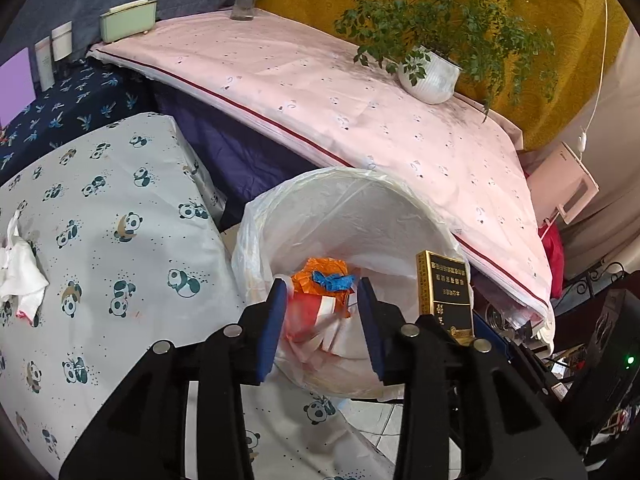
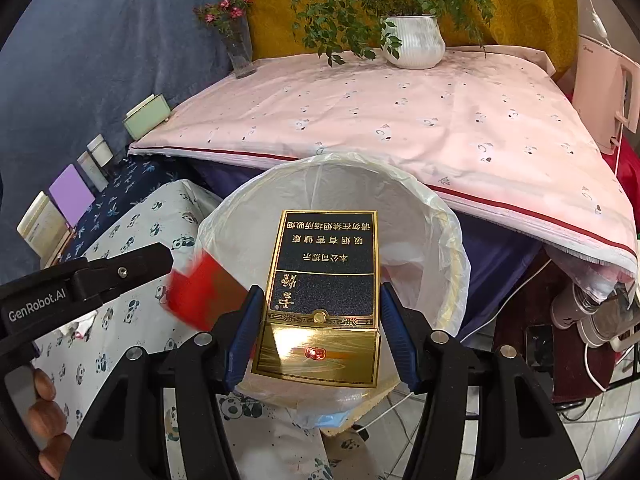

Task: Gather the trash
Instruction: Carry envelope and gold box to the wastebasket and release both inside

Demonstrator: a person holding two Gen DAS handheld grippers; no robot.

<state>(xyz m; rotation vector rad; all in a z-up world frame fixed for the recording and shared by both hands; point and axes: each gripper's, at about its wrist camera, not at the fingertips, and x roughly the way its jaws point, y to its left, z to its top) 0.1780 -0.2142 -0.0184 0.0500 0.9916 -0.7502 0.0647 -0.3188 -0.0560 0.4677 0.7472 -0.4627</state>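
Note:
A white bin lined with a clear plastic bag stands between the two tables; it also shows in the right wrist view. Orange and blue scraps lie inside it. My left gripper is open over the bin's near rim, and a red and white wrapper blurs between its fingers, seemingly falling. The same red wrapper shows blurred in the right wrist view beside the left gripper's finger. My right gripper is shut on a black and gold cigarette box above the bin; the box also shows in the left wrist view.
A panda-print table at left holds crumpled white tissue. A pink-covered table behind the bin carries a potted plant and a flower vase. Cables and cups crowd the right.

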